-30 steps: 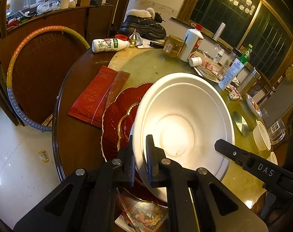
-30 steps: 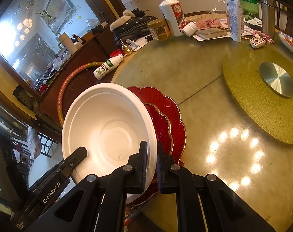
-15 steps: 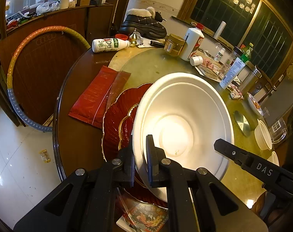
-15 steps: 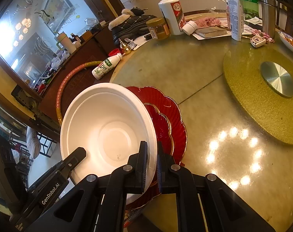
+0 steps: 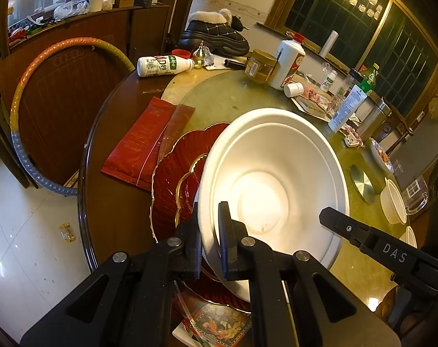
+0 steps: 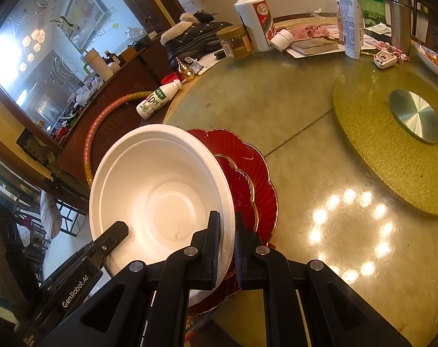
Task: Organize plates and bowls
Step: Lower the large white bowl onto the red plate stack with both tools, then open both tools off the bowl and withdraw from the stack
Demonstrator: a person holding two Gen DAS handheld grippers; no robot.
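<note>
A large white bowl (image 5: 277, 179) is held over stacked red scalloped plates (image 5: 172, 173) near the table's edge. My left gripper (image 5: 209, 231) is shut on the bowl's near left rim. My right gripper (image 6: 227, 237) is shut on the bowl's (image 6: 161, 190) right rim, beside the red plates (image 6: 253, 173). Each gripper shows in the other's view, the right one (image 5: 372, 245) and the left one (image 6: 86, 263). The plates' middle is hidden under the bowl.
A red packet (image 5: 141, 141) lies left of the plates. Bottles (image 5: 288, 60), a jar (image 5: 259, 66) and a lying milk bottle (image 5: 161, 65) stand at the far rim. A turntable hub (image 6: 415, 115) and small white bowls (image 5: 395, 202) lie right. A hoop (image 5: 22, 101) leans beyond the edge.
The bowl has shifted only slightly over the red plates, with both grippers still clamped on its rim.
</note>
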